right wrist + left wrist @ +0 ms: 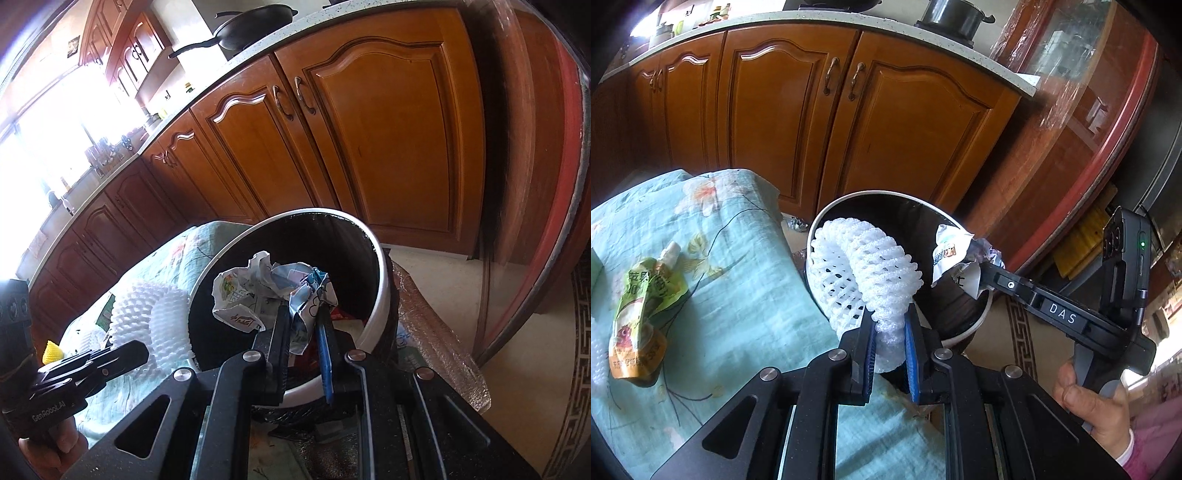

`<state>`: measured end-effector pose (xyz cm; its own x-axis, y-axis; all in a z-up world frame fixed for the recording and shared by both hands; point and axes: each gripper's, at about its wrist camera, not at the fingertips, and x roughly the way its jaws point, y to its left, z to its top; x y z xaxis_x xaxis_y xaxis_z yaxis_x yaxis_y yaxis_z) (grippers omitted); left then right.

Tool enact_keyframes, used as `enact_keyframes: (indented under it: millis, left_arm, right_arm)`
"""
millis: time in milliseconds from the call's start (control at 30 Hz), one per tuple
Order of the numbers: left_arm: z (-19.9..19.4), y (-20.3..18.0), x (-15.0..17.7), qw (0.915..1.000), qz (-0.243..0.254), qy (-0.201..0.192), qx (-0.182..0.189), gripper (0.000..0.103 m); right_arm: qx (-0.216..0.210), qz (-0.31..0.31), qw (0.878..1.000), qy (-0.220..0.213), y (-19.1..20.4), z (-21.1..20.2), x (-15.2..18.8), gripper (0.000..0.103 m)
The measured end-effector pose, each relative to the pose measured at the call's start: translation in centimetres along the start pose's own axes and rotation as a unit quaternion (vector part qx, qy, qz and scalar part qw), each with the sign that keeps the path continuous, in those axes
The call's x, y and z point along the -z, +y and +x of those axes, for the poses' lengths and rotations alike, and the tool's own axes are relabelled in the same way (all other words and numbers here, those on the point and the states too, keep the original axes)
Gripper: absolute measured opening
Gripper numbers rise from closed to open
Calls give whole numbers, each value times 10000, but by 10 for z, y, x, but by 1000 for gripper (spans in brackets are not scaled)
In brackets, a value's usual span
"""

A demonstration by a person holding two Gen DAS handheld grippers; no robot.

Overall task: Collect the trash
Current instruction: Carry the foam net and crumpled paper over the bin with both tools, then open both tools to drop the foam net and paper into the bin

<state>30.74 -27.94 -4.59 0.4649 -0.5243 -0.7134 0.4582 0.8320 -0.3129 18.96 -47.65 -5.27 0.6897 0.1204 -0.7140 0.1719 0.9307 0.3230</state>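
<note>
My left gripper (890, 325) is shut on a white foam fruit net (864, 269) and holds it over the near rim of a round bin (979, 321) with a white rim and black liner. My right gripper (303, 317) is shut on a crumpled printed wrapper (273, 291) and holds it over the bin's (380, 284) mouth. In the left wrist view the right gripper (982, 269) reaches in from the right with the wrapper (949, 254). In the right wrist view the foam net (151, 317) shows at the left. A green drink pouch (639, 314) lies on the cloth-covered table (746, 295).
Wooden cabinet doors (820, 122) stand behind the bin. A small piece of foil (796, 223) lies on the floor by the cabinets. A round red-rimmed table top (1108, 129) wrapped in plastic leans at the right. A yellow object (51, 352) sits at the table's left.
</note>
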Motion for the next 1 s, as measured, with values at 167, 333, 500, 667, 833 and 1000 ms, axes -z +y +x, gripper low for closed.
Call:
enact_keyframes:
  millis: [167,333,500,667,833,1000]
  left_arm:
    - [16,-3,-4,10000,51,63,-6,12]
    - [32,-7,-10,9999,63,145,-47,12]
    - [42,-8,-12,9997,21,214,-61,21]
    - [44,-12,-13,9996,-2,233,-141,40]
    - [34,-13,-6,9997,-39,125,-183,60]
    - [21,-9,4,9998,-62,71,-159,63]
  right_arm:
    - [76,-64,9999,71,-3,5,-6,15]
    - [130,-122,9998,114,-3,9,-12,15]
    - [169,-135,9997,114,-6,11,-12,16]
    - [160,-91,9997,153,-10,16,-15,28]
    - [45,31,9999,91,-14,13,-15,50]
    - [-8,85,10000,-23,-9,4,-12,56]
